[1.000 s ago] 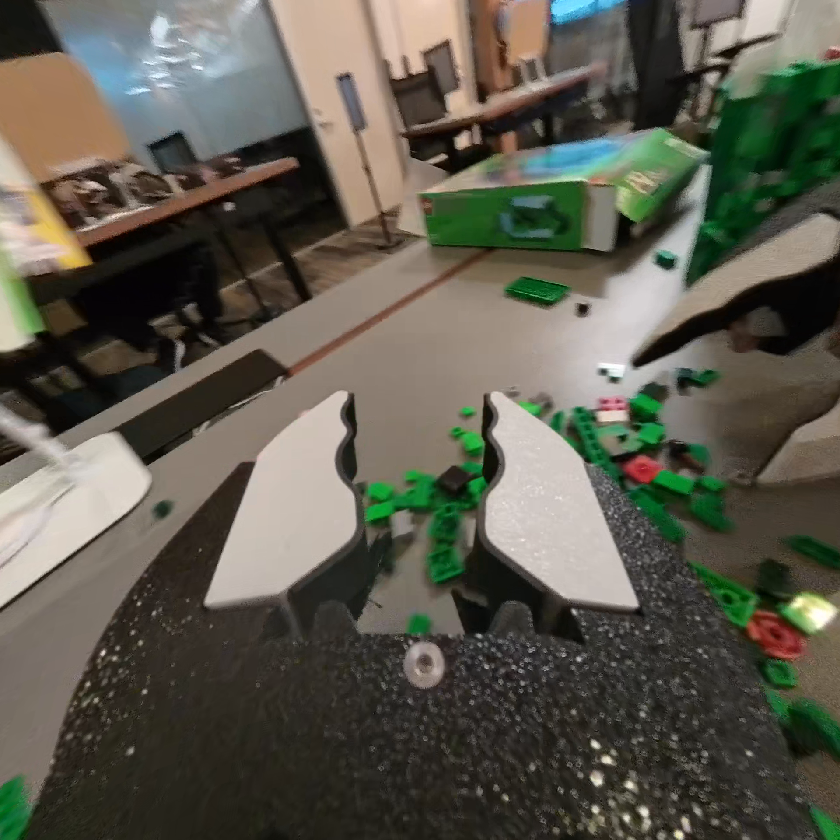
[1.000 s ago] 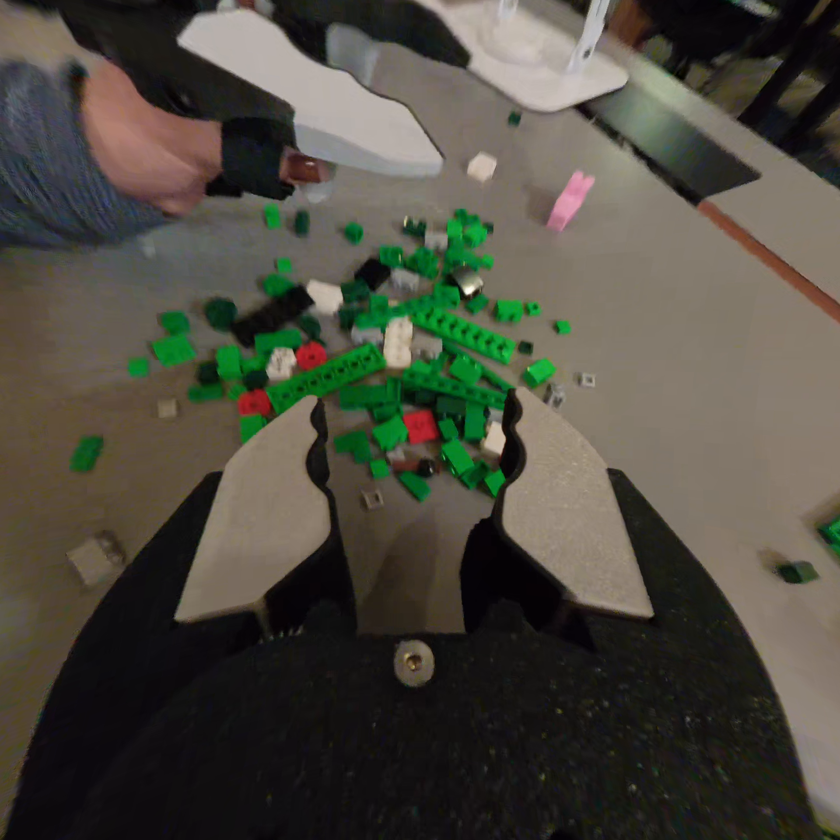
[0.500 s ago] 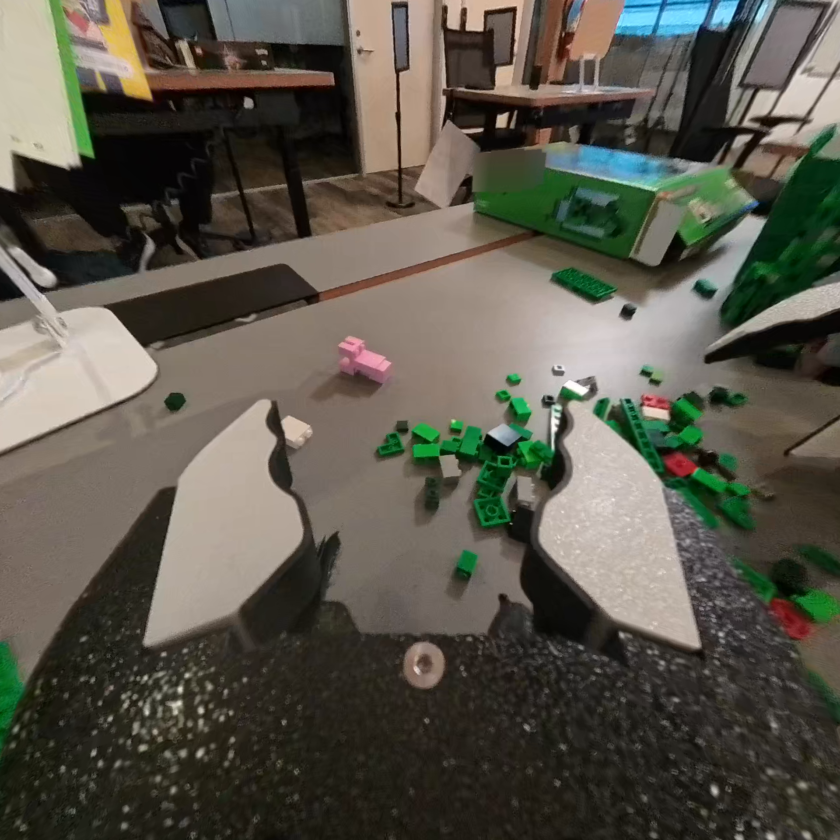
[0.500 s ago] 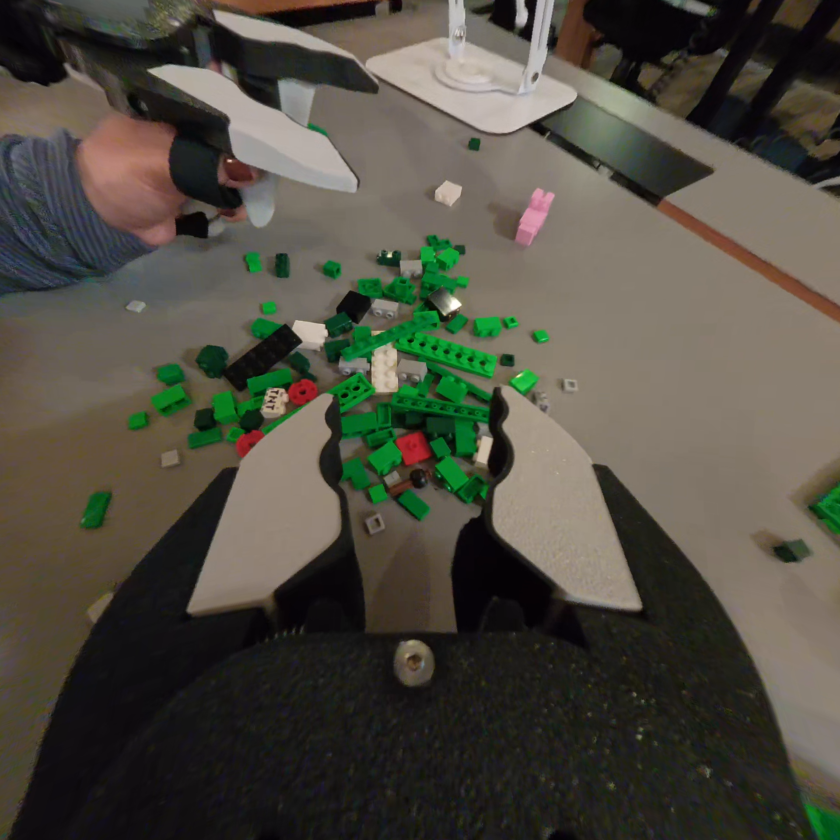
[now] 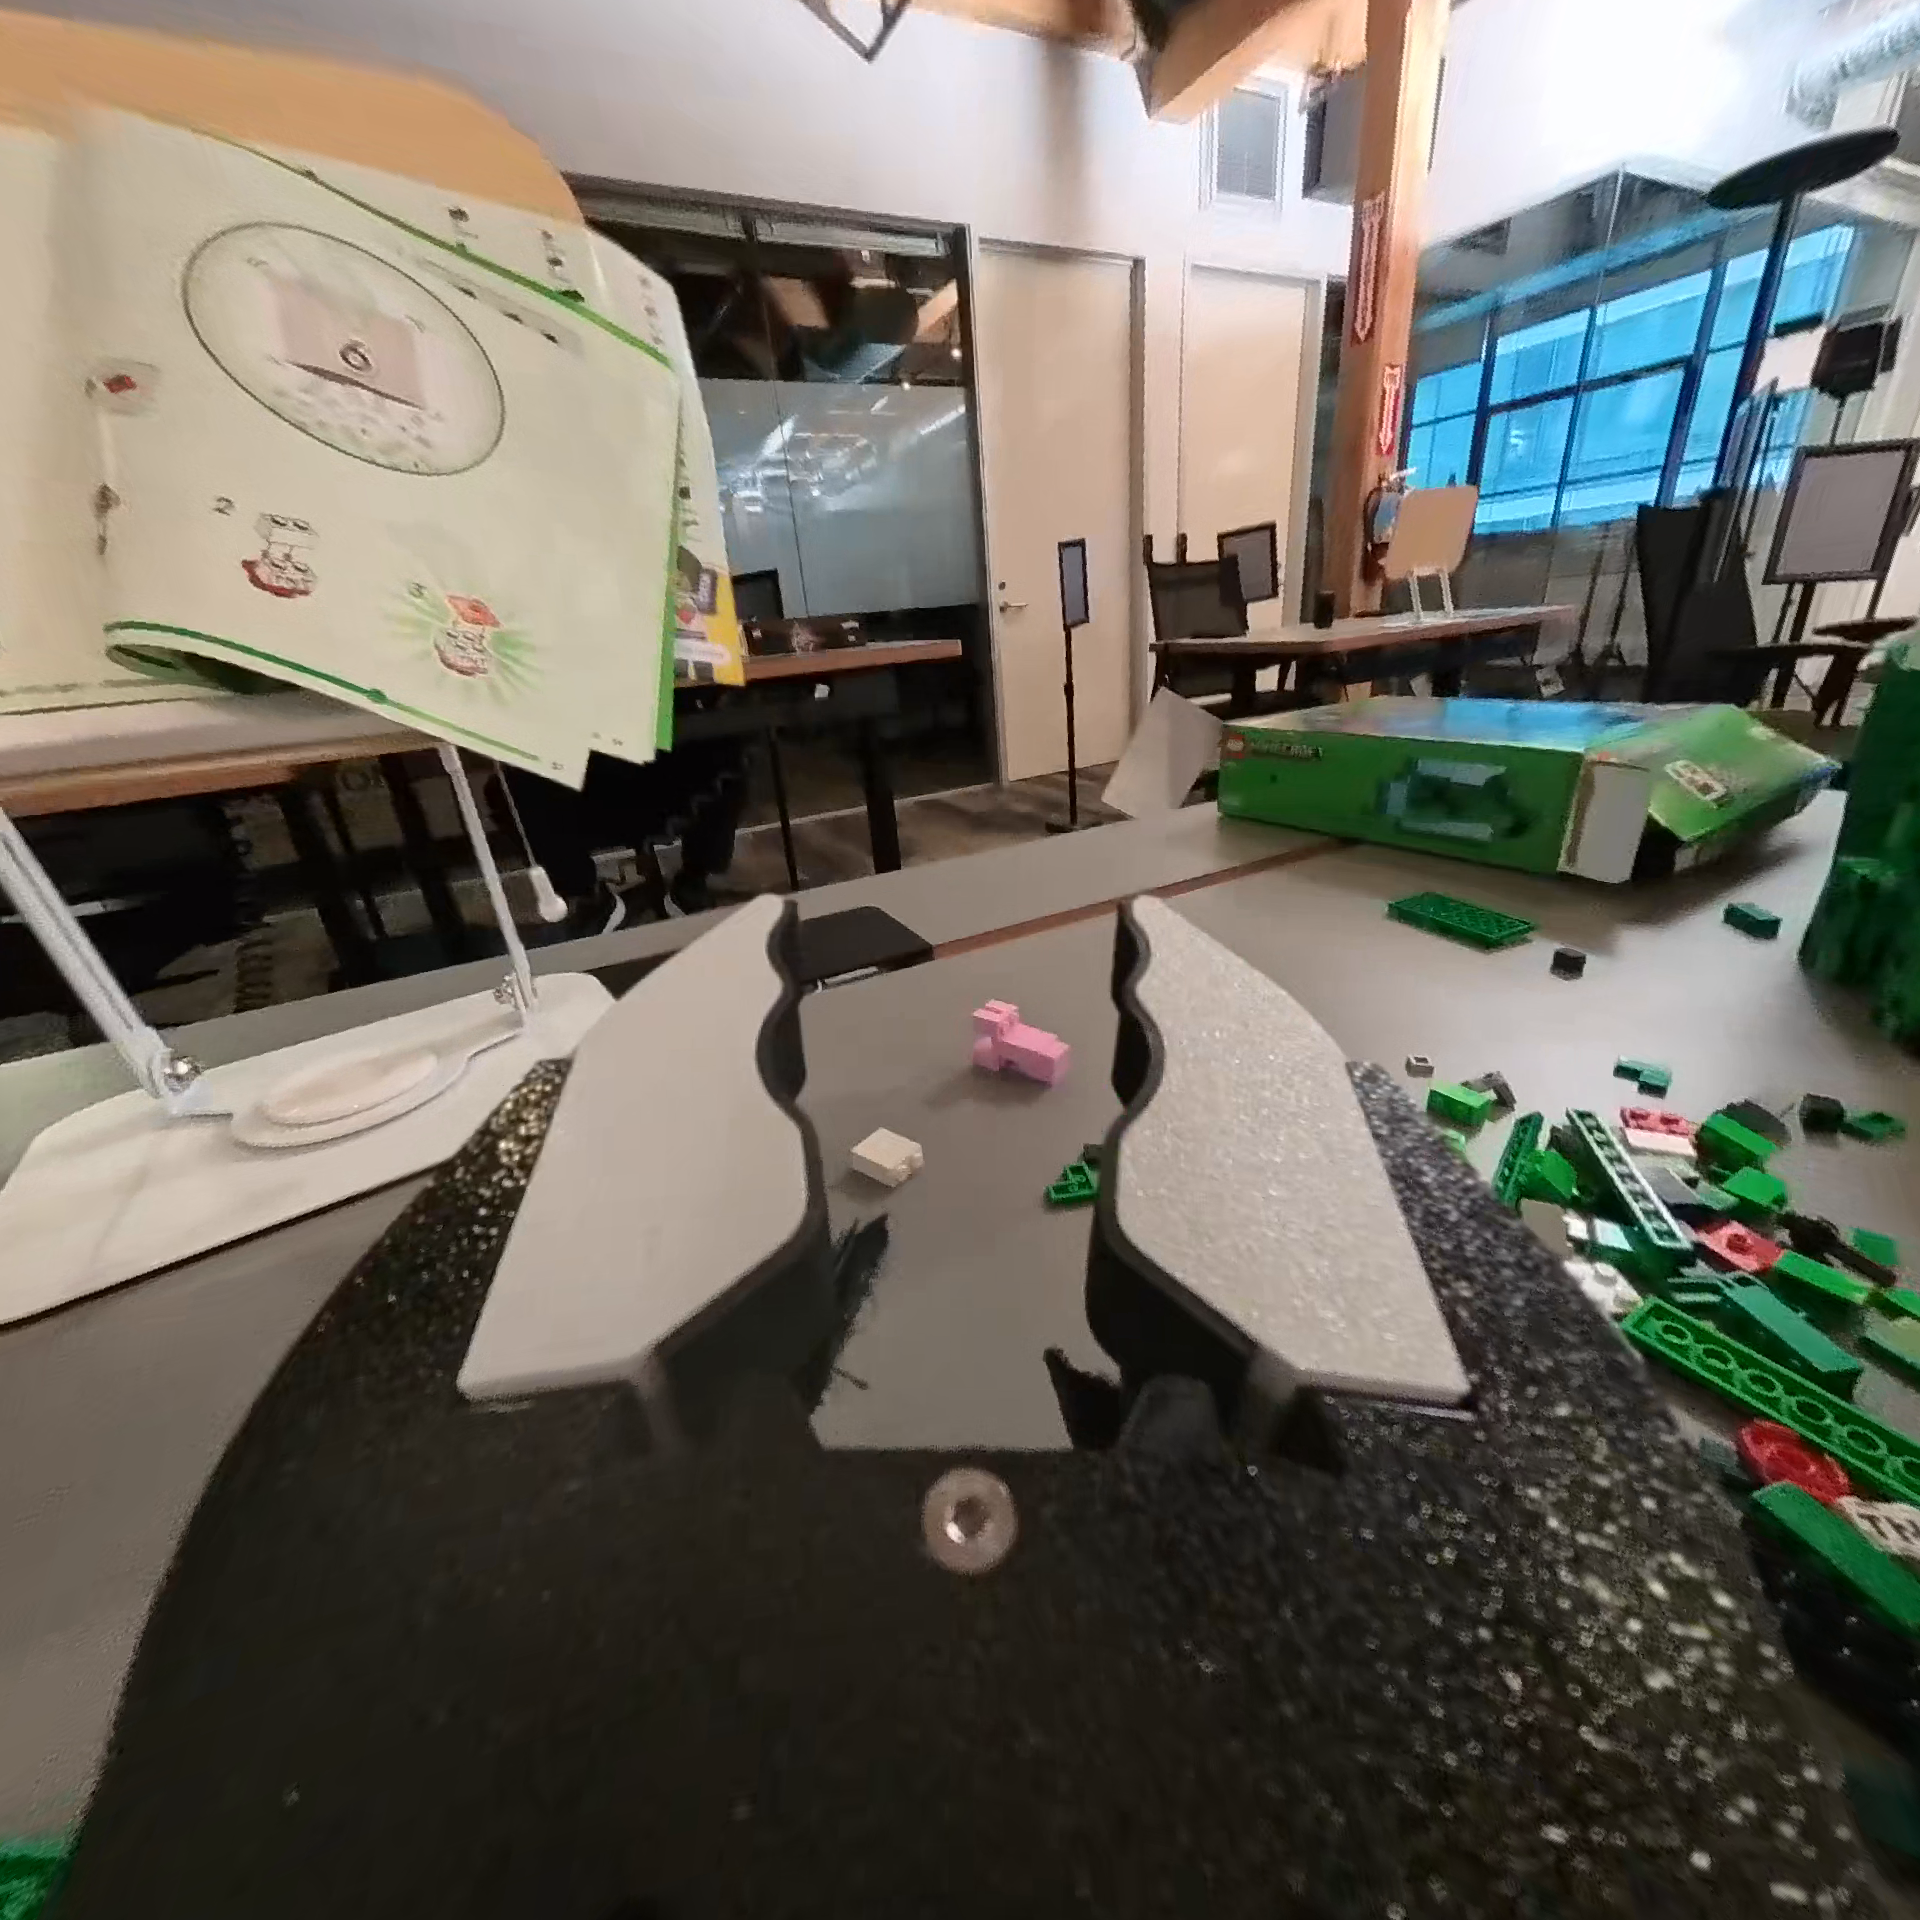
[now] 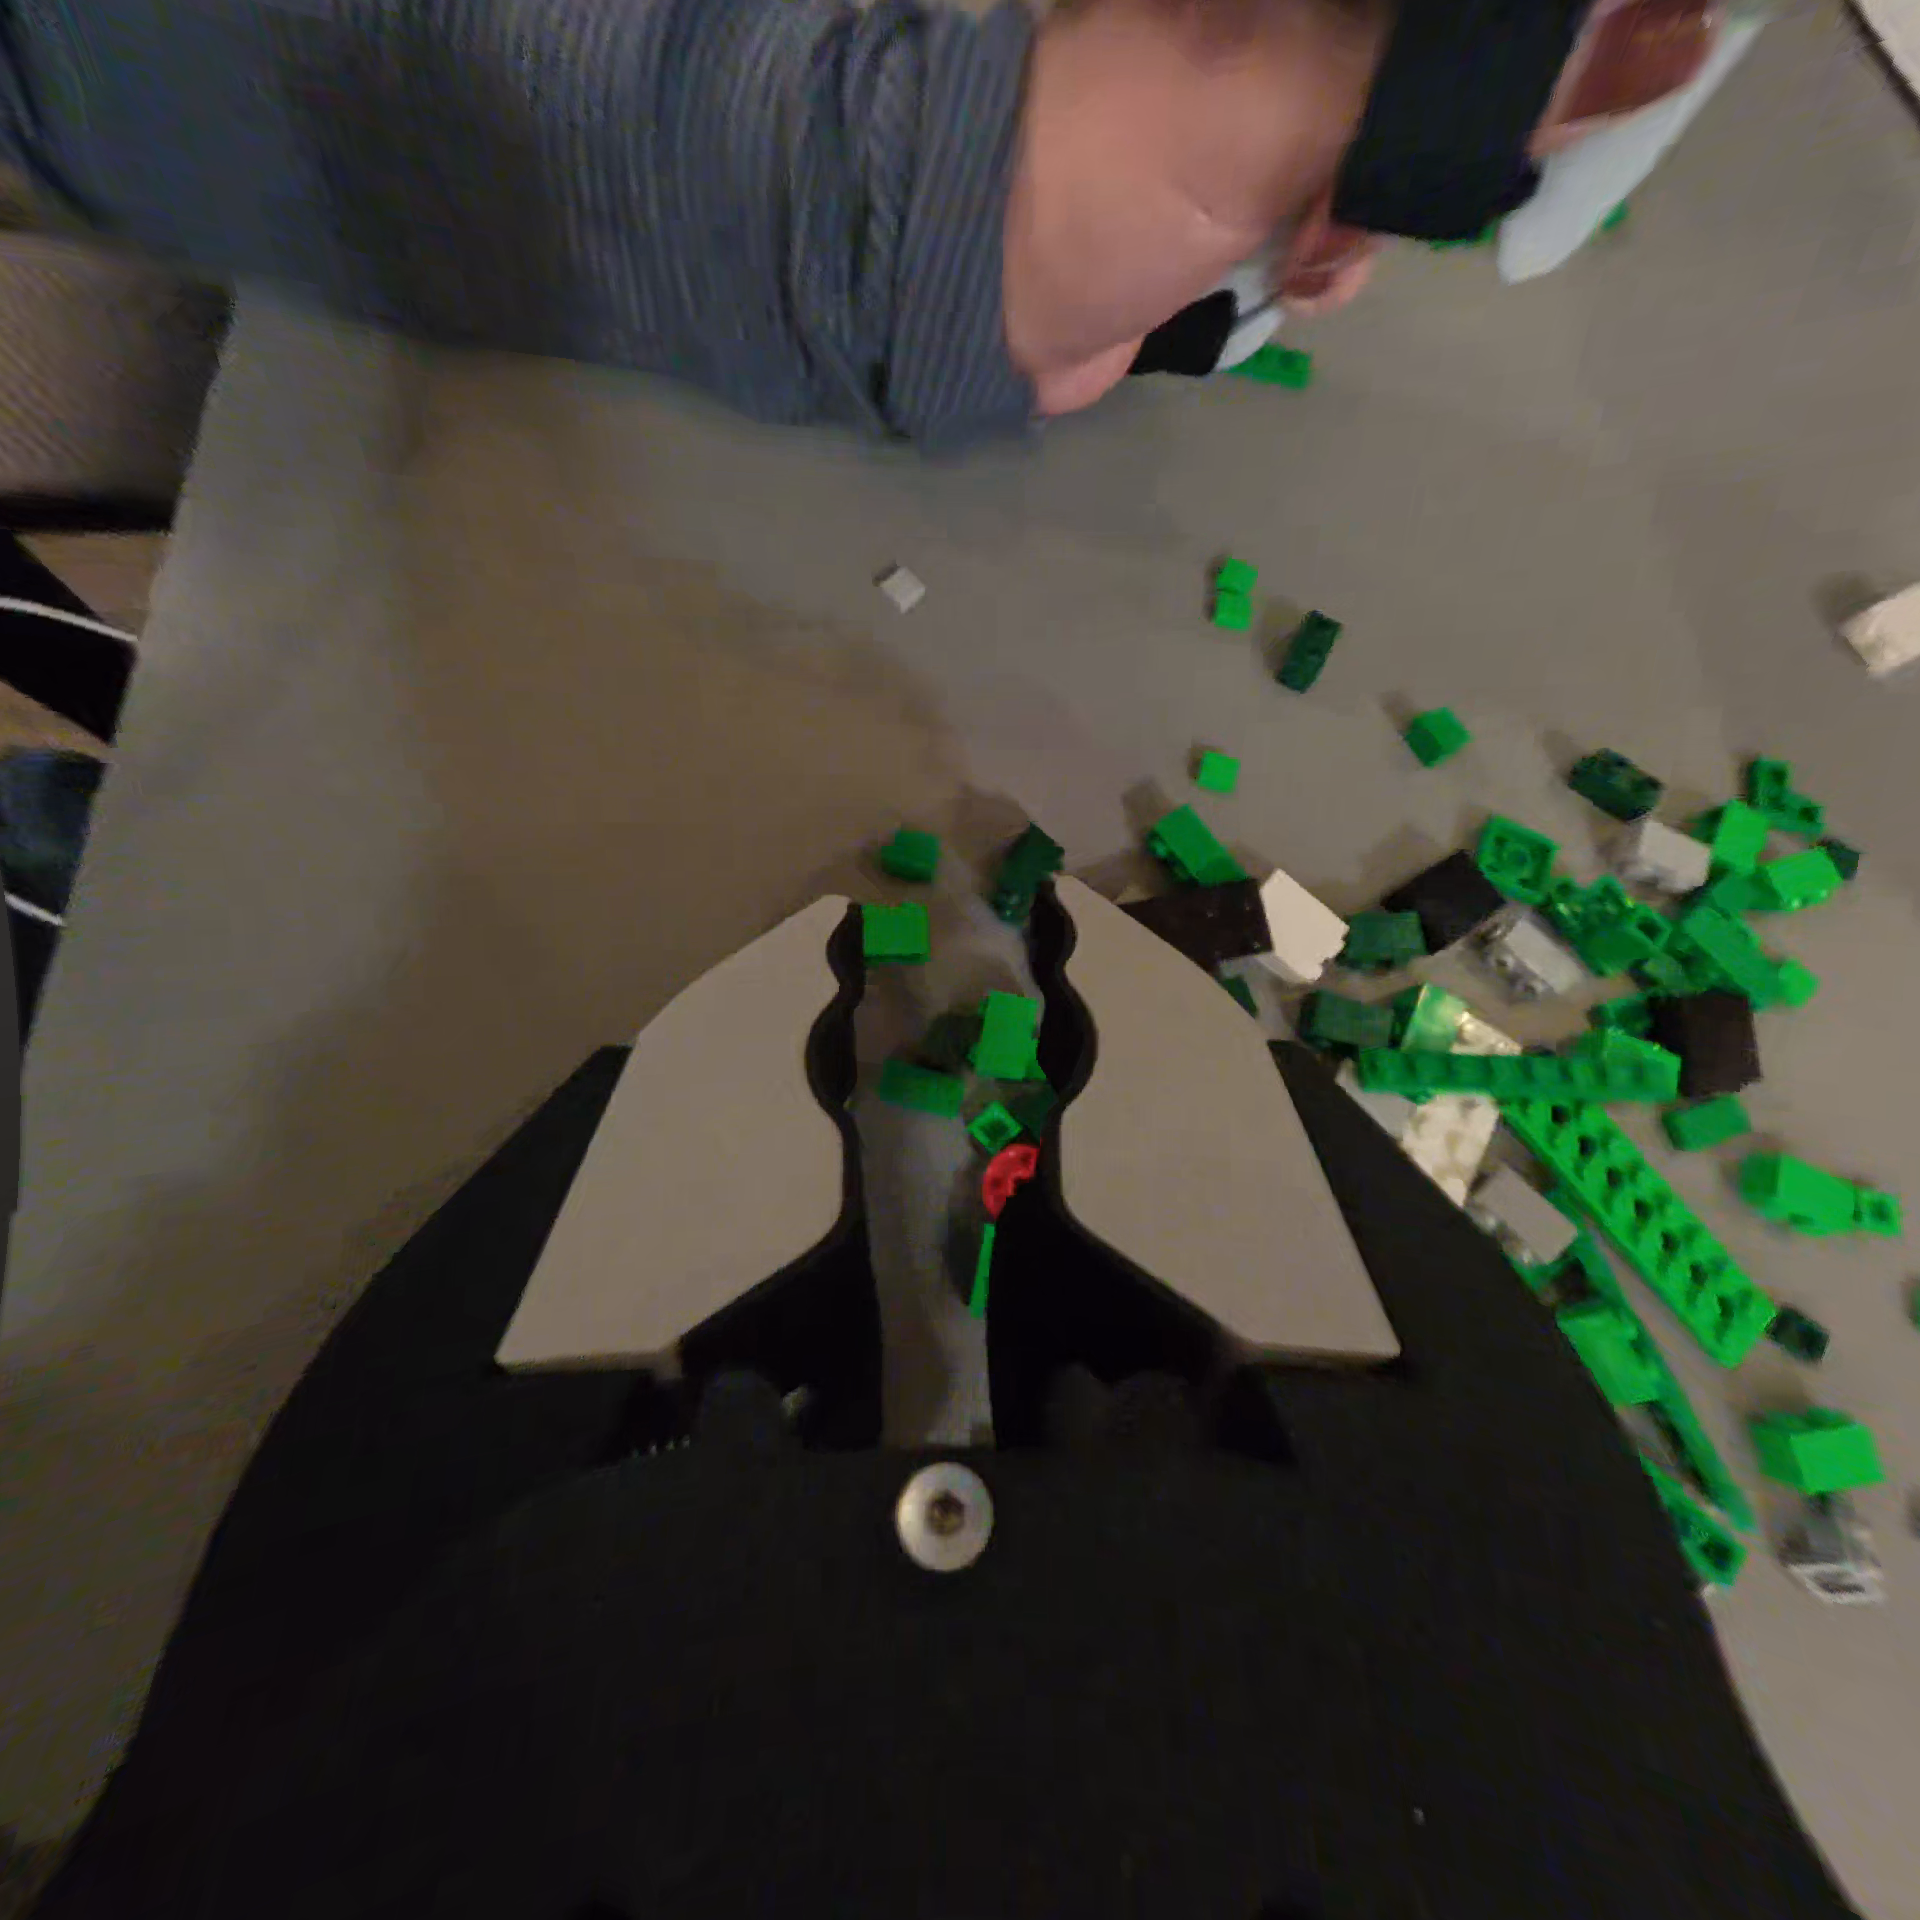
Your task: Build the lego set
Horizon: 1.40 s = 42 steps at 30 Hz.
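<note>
The long green plate (image 6: pixel 1636 1195) lies flat, running diagonally across the table (image 6: pixel 520 727). The right gripper (image 6: pixel 945 914) hangs narrowly parted and empty over loose bricks; the left gripper (image 5: pixel 951 920) gapes wide, empty.

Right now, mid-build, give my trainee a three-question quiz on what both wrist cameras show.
1. True or false: the left claw is shut on the pink pig figure.
2. Which colour is the round piece seen between the right claw fingers: A red, B blue, C yellow?
3. What holds the open instruction booklet up?

Key
1. False: open, pig lies on the table beyond it.
2. A, the red round piece.
3. A white stand.
</note>
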Each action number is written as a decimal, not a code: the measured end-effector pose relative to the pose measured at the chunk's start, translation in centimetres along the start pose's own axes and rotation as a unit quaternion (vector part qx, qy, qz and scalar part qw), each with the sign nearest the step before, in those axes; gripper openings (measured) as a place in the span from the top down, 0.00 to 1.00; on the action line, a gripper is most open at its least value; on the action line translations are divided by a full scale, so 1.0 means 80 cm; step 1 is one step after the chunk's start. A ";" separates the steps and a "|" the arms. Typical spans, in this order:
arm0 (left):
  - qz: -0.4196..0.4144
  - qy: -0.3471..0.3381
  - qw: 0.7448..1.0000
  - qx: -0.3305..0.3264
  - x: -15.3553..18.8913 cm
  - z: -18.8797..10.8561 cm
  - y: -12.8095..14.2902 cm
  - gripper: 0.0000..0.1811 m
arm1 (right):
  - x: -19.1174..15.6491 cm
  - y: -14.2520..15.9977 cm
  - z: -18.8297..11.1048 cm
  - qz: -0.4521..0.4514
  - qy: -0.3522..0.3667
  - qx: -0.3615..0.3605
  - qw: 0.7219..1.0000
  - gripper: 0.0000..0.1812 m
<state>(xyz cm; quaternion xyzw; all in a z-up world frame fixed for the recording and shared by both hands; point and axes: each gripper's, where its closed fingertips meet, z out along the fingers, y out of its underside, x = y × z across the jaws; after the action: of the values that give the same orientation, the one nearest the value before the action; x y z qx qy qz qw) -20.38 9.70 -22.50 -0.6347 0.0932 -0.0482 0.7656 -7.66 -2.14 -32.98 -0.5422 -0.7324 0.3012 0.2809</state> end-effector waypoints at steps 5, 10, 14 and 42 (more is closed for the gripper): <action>0.024 0.026 0.999 -0.020 0.019 0.006 0.010 0.69 | 0.035 0.009 0.025 0.045 0.075 -0.042 0.995 0.87; 0.021 0.016 1.000 -0.013 0.009 0.003 0.002 0.69 | 0.084 0.005 -0.021 0.049 0.202 -0.003 0.978 0.80; -0.013 0.028 0.998 -0.060 -0.011 0.003 0.013 0.62 | 0.120 0.030 -0.099 0.086 0.268 0.071 0.957 0.71; -0.032 0.085 0.994 -0.060 0.004 -0.005 0.020 1.00 | 0.189 0.110 -0.181 0.223 0.502 0.099 0.830 0.91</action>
<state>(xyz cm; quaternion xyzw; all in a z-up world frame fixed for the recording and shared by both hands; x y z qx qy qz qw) -20.23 9.55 -24.21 -0.6761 0.1406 -0.1207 0.7132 4.67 16.47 -28.74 -0.7365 -0.3163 0.1124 0.5873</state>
